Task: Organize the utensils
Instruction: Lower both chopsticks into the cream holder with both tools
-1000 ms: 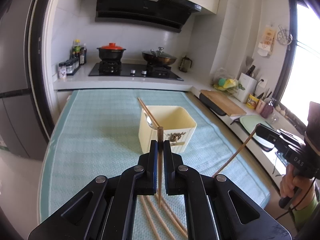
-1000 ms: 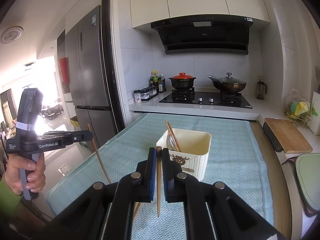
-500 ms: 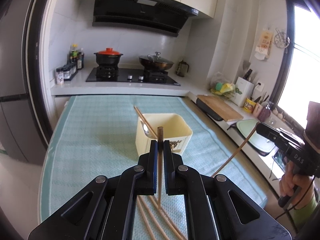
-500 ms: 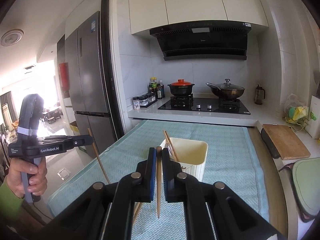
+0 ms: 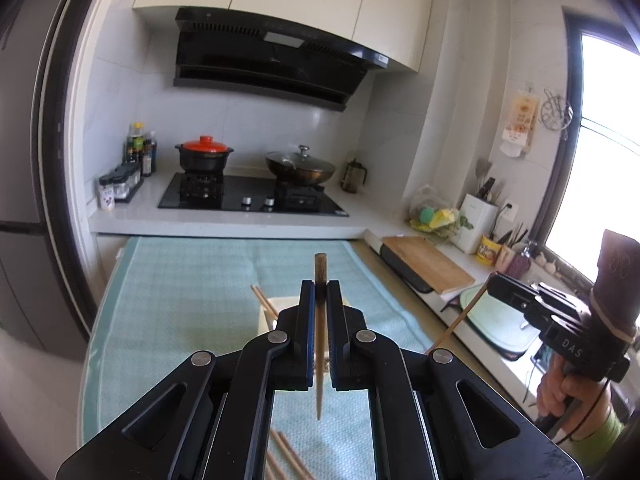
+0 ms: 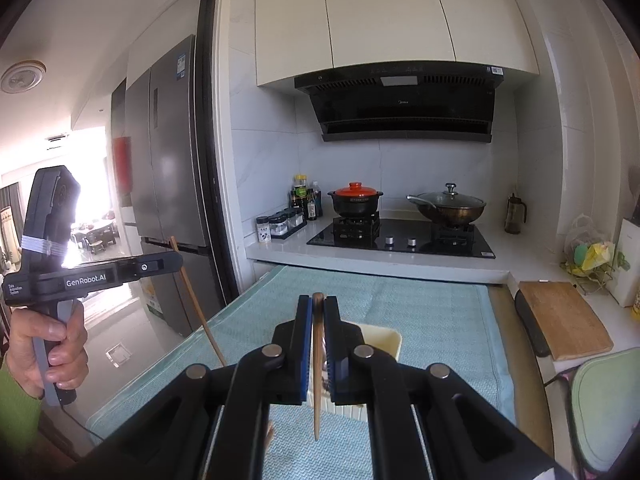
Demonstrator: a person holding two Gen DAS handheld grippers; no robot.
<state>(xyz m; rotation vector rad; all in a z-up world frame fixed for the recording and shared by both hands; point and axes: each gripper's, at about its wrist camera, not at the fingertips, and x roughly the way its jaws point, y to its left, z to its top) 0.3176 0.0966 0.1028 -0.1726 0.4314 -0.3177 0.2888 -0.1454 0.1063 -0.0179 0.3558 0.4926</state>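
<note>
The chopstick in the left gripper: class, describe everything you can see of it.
The chopstick is a slim brown stick, wood or bamboo by its look, with a blunt, darker top and a tapered lower tip. It stands nearly upright, pinched between the shut jaws of the left gripper, hanging clear above the teal cloth. Only the pads touch it.

Both grippers black w/ blue inner pads & silver pivot screws; left gripper (image 6: 176, 262) marked "GenRobot.AI", right gripper (image 5: 494, 286) "DAS", green sleeves (image 6: 16, 400).
</note>
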